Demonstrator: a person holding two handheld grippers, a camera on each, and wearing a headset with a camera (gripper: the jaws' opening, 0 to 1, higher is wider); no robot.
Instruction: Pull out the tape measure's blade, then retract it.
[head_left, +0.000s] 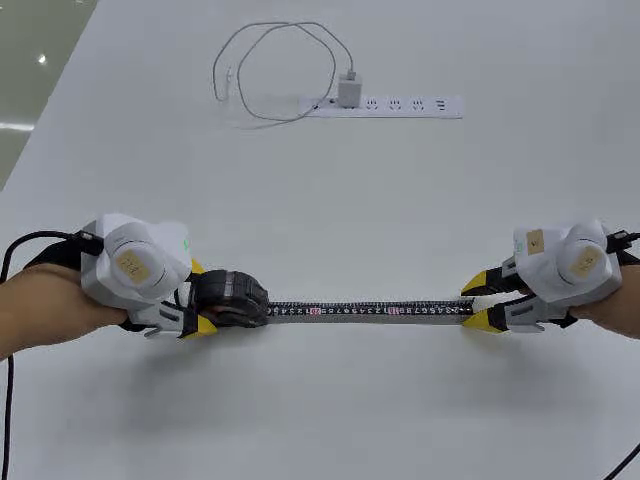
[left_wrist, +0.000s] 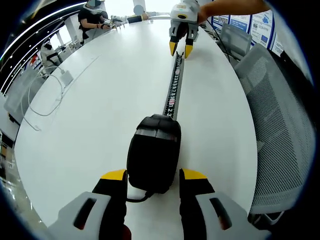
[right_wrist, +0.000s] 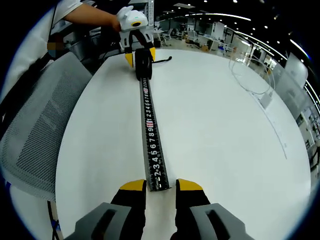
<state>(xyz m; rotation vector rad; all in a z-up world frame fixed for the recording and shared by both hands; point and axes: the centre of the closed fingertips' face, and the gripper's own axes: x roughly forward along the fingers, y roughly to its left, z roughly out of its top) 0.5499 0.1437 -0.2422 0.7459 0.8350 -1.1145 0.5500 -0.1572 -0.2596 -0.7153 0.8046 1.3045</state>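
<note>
Left gripper (left_wrist: 154, 174) clamps the black tape measure case (left_wrist: 153, 150), which rests on the white table (head_left: 400, 200). Blade (right_wrist: 151, 135) lies drawn out flat; numerals 2–9 legible, then a red mark. Right gripper (right_wrist: 161, 185) jaws parted astride the blade's end. Power strip (head_left: 400, 105) well beyond.

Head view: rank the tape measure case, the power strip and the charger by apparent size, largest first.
1. The tape measure case and the power strip: too alike to rank. The strip is longer but thinner, and lies farther away.
2. The charger, clearly smallest.
</note>
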